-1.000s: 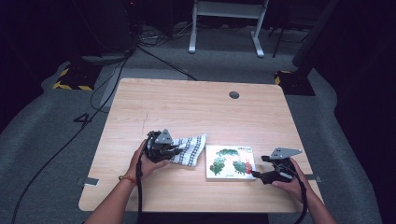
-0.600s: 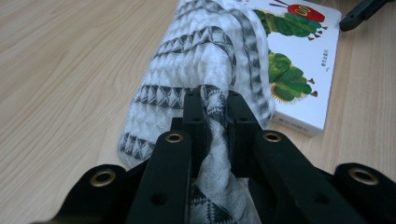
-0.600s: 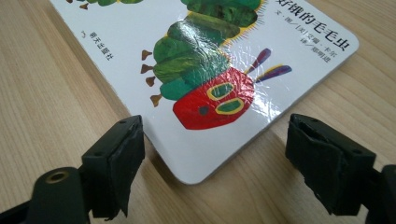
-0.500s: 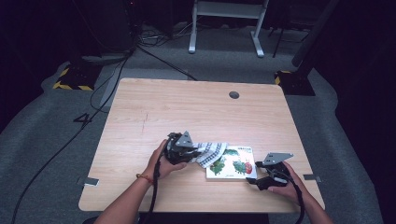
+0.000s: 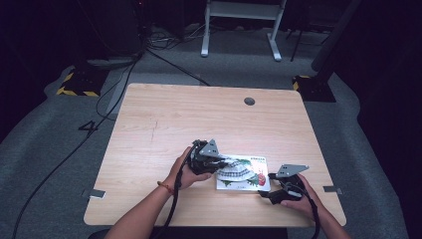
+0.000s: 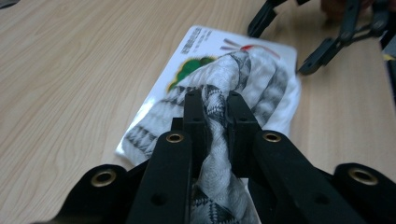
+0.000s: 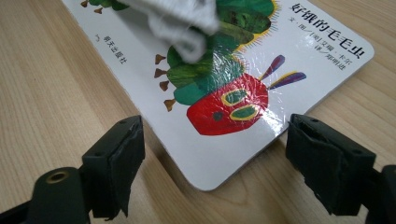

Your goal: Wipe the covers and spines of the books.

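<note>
While the left claw clenches the grey-and-white patterned cloth over the glossy caterpillar picture book on the wooden worktop, the right claw, released, straddles its corner. Wiping step, I judge; next: steady book, sweep cloth.

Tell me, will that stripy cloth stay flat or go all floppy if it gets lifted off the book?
Probably floppy. The cloth bunches into folds where the left hand-held gripper pinches it, and it drapes over the book, so it looks soft and would likely sag. It seems light too. It likely won't slip, because the jaws squeeze it tightly.
</note>
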Available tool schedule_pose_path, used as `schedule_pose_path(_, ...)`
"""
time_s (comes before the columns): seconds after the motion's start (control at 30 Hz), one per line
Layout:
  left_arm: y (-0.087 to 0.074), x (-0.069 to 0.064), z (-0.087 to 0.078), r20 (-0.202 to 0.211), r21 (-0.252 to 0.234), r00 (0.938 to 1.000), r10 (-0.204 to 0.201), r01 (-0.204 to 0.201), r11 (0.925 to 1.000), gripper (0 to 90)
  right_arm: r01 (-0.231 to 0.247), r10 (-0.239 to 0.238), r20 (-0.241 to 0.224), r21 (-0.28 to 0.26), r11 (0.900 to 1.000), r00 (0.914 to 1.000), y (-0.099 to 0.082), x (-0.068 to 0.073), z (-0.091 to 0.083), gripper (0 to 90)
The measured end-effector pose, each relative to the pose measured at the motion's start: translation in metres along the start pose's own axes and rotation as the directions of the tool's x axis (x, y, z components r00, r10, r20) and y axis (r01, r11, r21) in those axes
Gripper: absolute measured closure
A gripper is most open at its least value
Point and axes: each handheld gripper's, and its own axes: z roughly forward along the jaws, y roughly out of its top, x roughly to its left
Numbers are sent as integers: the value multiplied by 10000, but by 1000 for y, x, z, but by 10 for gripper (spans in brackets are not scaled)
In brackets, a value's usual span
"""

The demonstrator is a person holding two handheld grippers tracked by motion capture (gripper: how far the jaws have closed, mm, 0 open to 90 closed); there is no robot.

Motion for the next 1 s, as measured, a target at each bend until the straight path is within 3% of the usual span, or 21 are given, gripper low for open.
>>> schedule_pose_path(0.1,4,-3,16,-133,371,9998,122,-117,9992,819,41,-41,-26,-29,10000,10000,1,1,1,201)
schedule_pose_path(0.2,5,-4,29,-132,446,9998,122,-116,9989,818,76,-76,20,23,10000,10000,1,2,1,196)
schedule_pose_path(0.5,5,-11,66,-902,1104,9946,520,-419,9930,817,283,-285,120,171,9995,9995,0,1,-1,214)
schedule_pose_path(0.67,1,-7,64,-789,1068,9963,327,-242,9940,820,4,-5,200,75,10000,9998,-4,-6,-5,218)
schedule_pose_path(0.8,-4,-2,51,-1002,1319,9944,343,-209,9910,820,228,-229,307,52,9997,9993,-3,0,-2,230)
schedule_pose_path(1.0,-19,13,24,-1308,1508,9911,-265,463,9875,820,474,-475,348,30,9989,9983,-1,5,1,251)
